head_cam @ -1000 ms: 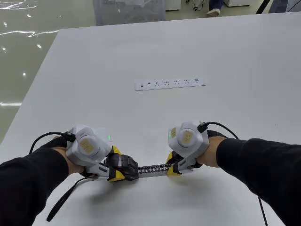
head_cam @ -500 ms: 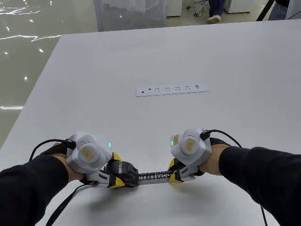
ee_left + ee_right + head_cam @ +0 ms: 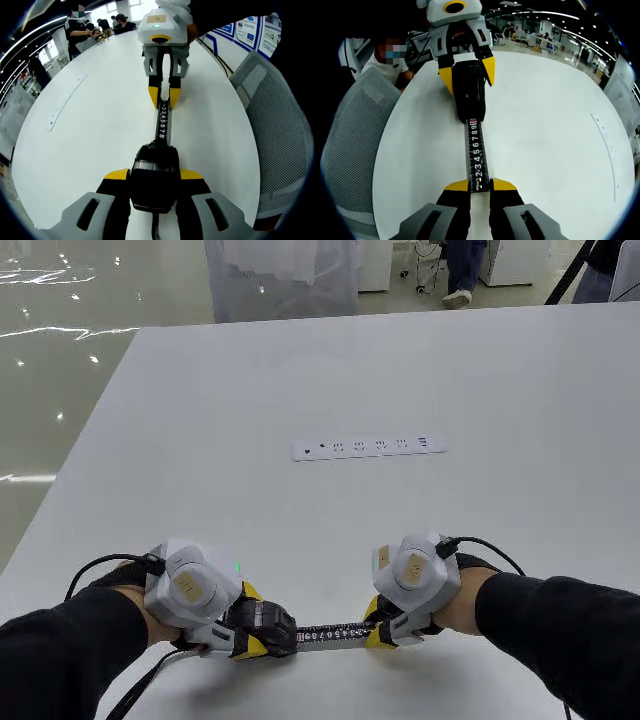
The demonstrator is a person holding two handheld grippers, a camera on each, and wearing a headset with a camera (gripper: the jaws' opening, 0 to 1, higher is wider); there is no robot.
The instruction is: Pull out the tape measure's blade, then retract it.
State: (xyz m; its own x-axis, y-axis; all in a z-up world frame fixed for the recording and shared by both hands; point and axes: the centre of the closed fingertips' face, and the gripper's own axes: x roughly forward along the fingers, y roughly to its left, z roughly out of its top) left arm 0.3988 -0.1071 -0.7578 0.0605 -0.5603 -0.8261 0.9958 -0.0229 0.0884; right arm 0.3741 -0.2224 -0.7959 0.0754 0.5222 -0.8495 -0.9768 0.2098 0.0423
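Your left gripper [image 3: 250, 618] clamps tape measure [image 3: 272, 626], right gripper [image 3: 376, 625] pinches blade [image 3: 330, 634] tip, at table [image 3: 300, 370] bottom edge; open tabletop above. Left gripper view adds mesh chair [image 3: 272, 125].

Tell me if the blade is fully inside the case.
No, a numbered stretch of blade runs from the case to the right gripper.

Left arm [image 3: 60, 655]: black sleeve, entering low from the left, forearm angled inward. Left gripper [image 3: 250, 618]: pointing right, yellow-tipped jaws clamped either side of the tape measure [image 3: 268, 620] body.
Right arm [image 3: 560, 630]: black sleeve, entering from the right. Right gripper [image 3: 376, 626]: pointing left, jaws pinched on the end of the blade [image 3: 330, 633].
Both grippers low over the tabletop [image 3: 300, 370], facing each other tip to tip, near together.
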